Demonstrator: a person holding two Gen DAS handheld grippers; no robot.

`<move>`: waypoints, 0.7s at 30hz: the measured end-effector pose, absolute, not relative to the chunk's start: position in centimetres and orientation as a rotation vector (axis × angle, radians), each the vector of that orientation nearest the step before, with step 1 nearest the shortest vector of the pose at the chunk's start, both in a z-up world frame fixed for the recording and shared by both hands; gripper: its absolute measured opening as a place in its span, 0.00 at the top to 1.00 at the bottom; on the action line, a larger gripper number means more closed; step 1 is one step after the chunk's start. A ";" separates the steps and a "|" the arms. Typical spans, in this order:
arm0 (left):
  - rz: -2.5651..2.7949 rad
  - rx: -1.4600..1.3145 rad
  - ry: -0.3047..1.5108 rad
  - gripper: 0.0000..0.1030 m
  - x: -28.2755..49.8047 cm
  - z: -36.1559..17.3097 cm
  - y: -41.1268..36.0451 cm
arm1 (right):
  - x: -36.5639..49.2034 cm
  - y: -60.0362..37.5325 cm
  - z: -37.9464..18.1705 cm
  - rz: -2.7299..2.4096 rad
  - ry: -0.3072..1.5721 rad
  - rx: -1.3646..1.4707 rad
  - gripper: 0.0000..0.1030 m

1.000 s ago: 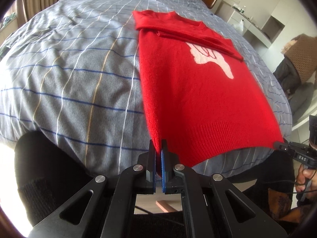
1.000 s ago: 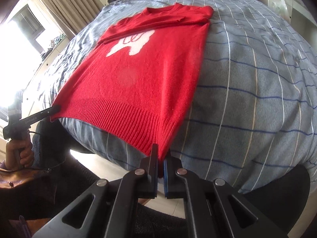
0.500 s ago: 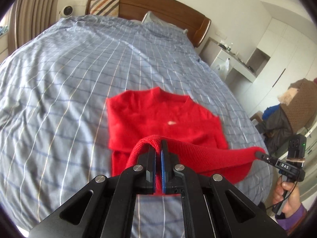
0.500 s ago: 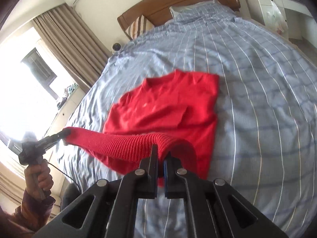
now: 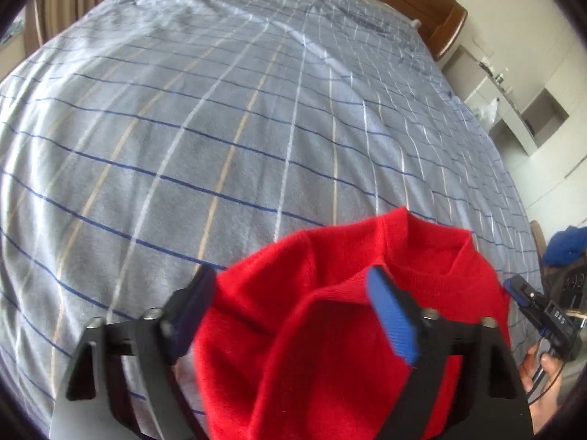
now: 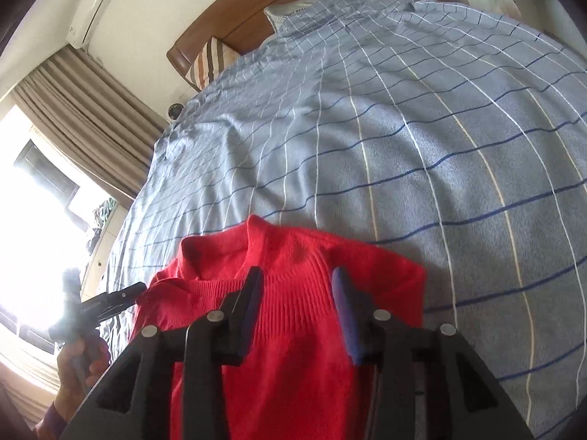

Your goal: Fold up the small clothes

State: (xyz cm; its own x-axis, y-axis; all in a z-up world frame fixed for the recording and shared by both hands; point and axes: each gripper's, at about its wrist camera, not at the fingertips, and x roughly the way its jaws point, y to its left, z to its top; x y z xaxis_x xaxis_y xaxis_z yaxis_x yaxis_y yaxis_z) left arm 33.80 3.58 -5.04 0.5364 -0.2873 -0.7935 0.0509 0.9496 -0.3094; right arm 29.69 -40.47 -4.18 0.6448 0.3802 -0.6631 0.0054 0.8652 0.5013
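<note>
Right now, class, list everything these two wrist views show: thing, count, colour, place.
sweater: one, red, folded on the near part of the bed, under both grippers.
bedspread: one, grey-blue with dark blue, white and tan lines, covering the bed.
headboard: one, brown wood, far end of the bed.
pillow: one, striped, against the headboard.
curtain: one, beige, beside the bright window.
air conditioner: one, white, high on the wall.
shelves: white, past the bed's far corner.
left gripper: black, blue pads, jaws wide, just opened off the sweater.
right gripper: black, jaws apart, just opening, sweater below.
</note>
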 end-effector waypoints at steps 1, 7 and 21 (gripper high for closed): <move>-0.183 -0.251 0.958 0.05 33.3 -4.4 4.2 | 29.5 -40.5 -3.6 0.226 0.836 0.483 0.61; -0.301 -0.131 0.901 0.04 27.9 -3.0 2.8 | 25.6 -36.1 -0.9 0.387 0.885 0.261 0.59; -0.064 0.204 0.822 0.04 18.1 -3.1 -0.3 | 15.9 -33.1 -2.2 0.348 0.913 -0.006 0.38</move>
State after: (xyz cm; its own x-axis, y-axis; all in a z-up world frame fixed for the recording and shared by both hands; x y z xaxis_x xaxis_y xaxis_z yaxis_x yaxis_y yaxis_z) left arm 18.12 -0.32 -3.10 0.6800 0.0224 -0.7328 0.1353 0.9785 0.1555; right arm 15.87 -33.12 -2.20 0.5595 0.2926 -0.7754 -0.2978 0.9441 0.1415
